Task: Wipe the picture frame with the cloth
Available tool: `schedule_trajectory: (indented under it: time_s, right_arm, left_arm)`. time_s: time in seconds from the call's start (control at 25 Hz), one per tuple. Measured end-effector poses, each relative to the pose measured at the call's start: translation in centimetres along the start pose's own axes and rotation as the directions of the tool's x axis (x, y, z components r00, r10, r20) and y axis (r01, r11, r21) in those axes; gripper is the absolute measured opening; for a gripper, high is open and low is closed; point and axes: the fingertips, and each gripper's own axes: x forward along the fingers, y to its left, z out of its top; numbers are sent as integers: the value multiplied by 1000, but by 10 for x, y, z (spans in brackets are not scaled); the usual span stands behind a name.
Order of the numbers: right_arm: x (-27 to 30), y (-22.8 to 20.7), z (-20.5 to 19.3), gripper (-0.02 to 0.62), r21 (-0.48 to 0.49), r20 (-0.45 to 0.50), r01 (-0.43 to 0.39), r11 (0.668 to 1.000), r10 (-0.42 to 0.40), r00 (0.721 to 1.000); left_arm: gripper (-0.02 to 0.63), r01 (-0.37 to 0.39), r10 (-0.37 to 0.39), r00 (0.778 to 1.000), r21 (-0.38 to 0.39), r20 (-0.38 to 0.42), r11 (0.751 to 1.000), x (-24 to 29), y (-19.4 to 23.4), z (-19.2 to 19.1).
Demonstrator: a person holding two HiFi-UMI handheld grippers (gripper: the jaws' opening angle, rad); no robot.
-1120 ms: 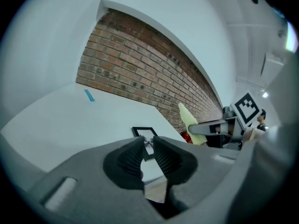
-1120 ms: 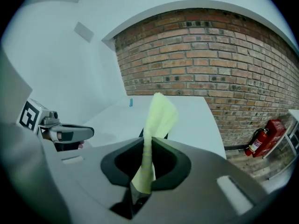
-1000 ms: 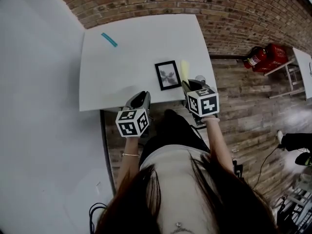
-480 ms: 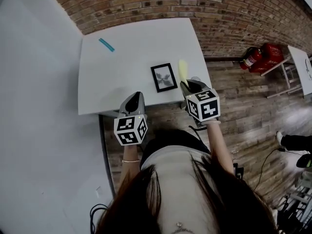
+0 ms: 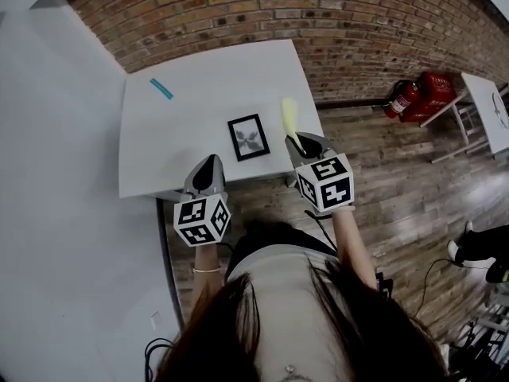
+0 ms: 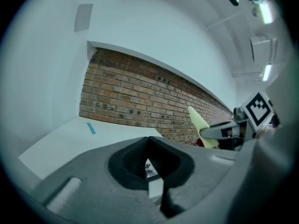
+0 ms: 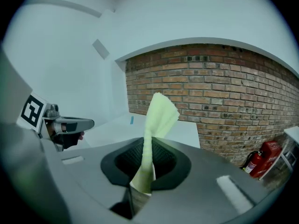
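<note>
A white square-topped table [image 5: 207, 78] stands at the foot of a red brick wall [image 5: 334, 14]. A plain white wall [image 5: 56, 150] runs along the table's left side. Brown wood-plank floor [image 5: 398, 189] spreads to the right of the table and past its near edge. Farther right of the table, by the brick wall, a red fire extinguisher [image 5: 402, 99] sits just beside a red boxy case [image 5: 436, 92], with a second white table [image 5: 489, 106] beyond them. High above the table, long ceiling lamps [image 6: 266, 10] glow.

A teal strip [image 5: 161, 89] lies at the white surface's [image 5: 215, 86] far left; a red fire extinguisher [image 5: 400, 100] sits by the brick wall [image 5: 318, 14].
</note>
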Motion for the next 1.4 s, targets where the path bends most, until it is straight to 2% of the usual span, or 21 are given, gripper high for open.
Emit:
schedule_trajectory:
  time_s: [0.24,0.4,0.6,0.88,1.08,1.4]
  right_arm:
    - [-35,-25,5,40,32,116,-8,999,4,993]
    - [-52,-37,18,40,30,205,-23,999,17,979]
    - [-70,-50,32,40,16,315,-55,998,47,948]
    - [-94,-67,57,38,22,459,-61,998,44,887]
    - [-106,-73,75,38,-1,520,-52,999,45,853]
    - [-111,-70,101,40,-41,567,-40,998,57,822]
  left_arm:
    - [0,-25,24,999,42,25,999,-5,-37,5]
    - [0,-36,31,998,85,62,996,-2,-57,19]
    - [0,-51,34,992,141,123,989,1,-82,41]
    - [0,-82,36,976,208,214,975,-5,-116,69]
    - [0,-102,38,965,240,259,965,-7,-131,88]
    - [0,-128,45,955,269,294,954,-6,-127,109]
